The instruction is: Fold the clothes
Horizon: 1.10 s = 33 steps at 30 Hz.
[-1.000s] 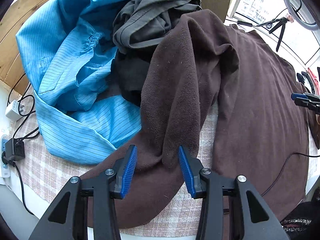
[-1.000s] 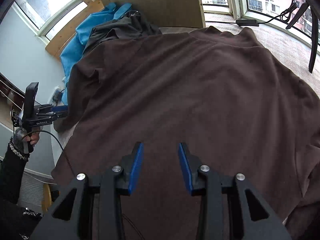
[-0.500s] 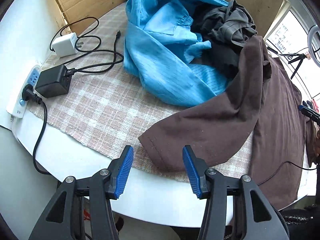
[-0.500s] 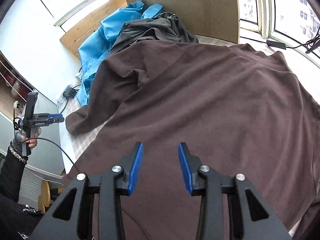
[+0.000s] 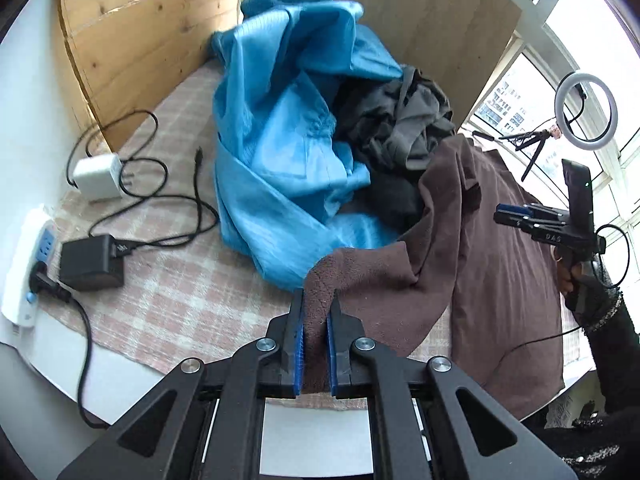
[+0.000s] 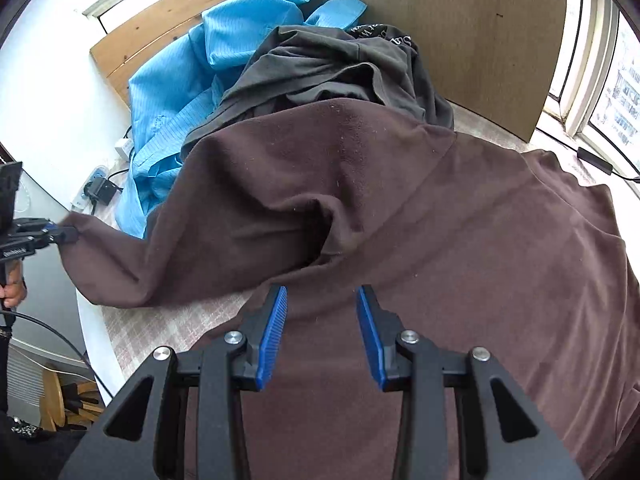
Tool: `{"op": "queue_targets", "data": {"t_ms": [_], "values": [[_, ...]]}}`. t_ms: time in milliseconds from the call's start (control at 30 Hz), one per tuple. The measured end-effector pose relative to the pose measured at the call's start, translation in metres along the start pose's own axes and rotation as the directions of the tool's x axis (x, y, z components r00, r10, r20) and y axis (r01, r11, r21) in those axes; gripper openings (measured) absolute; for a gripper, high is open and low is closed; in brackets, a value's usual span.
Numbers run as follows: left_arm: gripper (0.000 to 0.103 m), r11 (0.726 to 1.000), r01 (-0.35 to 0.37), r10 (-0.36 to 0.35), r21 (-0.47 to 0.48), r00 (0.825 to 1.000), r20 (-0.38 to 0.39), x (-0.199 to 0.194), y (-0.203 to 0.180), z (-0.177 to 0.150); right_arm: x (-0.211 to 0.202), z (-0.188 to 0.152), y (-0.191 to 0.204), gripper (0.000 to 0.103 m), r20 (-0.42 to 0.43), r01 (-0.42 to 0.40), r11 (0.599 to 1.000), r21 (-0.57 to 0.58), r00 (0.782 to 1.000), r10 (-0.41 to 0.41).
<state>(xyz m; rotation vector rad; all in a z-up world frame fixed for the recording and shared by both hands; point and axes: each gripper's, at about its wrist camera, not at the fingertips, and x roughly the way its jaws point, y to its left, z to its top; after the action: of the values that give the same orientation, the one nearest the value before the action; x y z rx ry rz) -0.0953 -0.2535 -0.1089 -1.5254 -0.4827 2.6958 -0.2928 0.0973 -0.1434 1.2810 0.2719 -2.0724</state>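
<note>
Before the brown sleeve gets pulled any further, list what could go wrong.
1. The left tongs are closing on only the cuff of the brown garment; it may slip out under tension.
2. The sleeve lies against the blue garment, so pulling could drag that pile along.
3. The right tongs hang open, holding nothing, so the body may bunch or slide toward the table edge.

A white charger (image 5: 98,176), black adapter (image 5: 91,262) and power strip (image 5: 30,268) lie on the checked cloth (image 5: 172,292); a ring light (image 5: 586,114) stands by the window.
</note>
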Motion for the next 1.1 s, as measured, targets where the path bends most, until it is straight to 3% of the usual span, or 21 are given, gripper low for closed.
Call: {"op": "queue_targets", "data": {"t_ms": [133,300,333,367,533,633,667,733,800,867,1000,1100], "values": [[0.008,0.999,-0.042,0.042,-0.001,0.995,0.092,-0.044,0.032,0.053,0.019,0.019,0.011,0.036,-0.002,0.020,1.000,-0.024,1.000,-0.020],[0.008,0.997,-0.071,0.067,0.042,0.994,0.091,-0.037,0.041,0.102,0.048,0.029,0.035,0.035,-0.041,0.094,0.987,-0.129,0.994,-0.100],[0.008,0.995,-0.083,0.078,0.056,0.993,0.088,-0.033,0.040,0.107,0.050,0.029,0.039,0.031,-0.041,0.119,0.981,-0.155,0.991,-0.127],[0.008,0.992,-0.101,0.095,0.071,0.992,0.088,-0.030,0.038,0.112,0.052,0.029,0.041,0.011,-0.040,0.143,0.974,-0.174,0.988,-0.152],[0.008,0.976,-0.161,0.144,0.146,0.983,0.116,-0.031,0.031,0.132,0.018,0.029,0.023,0.006,0.032,0.085,0.993,-0.087,0.996,-0.082],[0.008,0.968,-0.168,0.130,0.187,0.970,0.203,-0.054,0.031,0.115,-0.008,0.022,0.006,0.006,0.100,0.023,0.999,-0.031,0.995,-0.020],[0.009,0.971,-0.159,0.128,0.178,0.976,0.178,-0.046,0.039,0.099,-0.011,0.018,0.003,0.006,0.106,0.019,0.999,-0.030,0.994,-0.015],[0.009,0.979,-0.139,0.132,0.150,0.990,0.054,-0.010,0.056,0.061,-0.010,0.013,-0.001,0.005,0.090,0.025,0.999,-0.036,0.996,-0.022],[0.011,0.977,-0.157,0.172,0.141,0.981,-0.095,0.032,0.071,0.024,-0.002,0.010,-0.003,0.005,0.051,0.024,0.998,-0.063,0.999,-0.021],[0.015,0.983,-0.153,0.167,0.099,0.973,-0.157,0.050,0.080,0.001,0.005,0.007,0.001,0.005,0.013,0.034,0.994,-0.103,0.999,-0.033],[0.019,0.991,-0.134,0.137,0.026,0.983,-0.121,0.042,0.087,-0.010,0.011,0.004,0.007,0.005,-0.032,0.058,0.985,-0.165,0.997,-0.064],[0.031,0.994,-0.107,0.104,-0.020,0.988,-0.117,0.033,0.094,-0.017,0.013,0.007,0.006,0.005,-0.057,0.077,0.979,-0.188,0.994,-0.090]]}}
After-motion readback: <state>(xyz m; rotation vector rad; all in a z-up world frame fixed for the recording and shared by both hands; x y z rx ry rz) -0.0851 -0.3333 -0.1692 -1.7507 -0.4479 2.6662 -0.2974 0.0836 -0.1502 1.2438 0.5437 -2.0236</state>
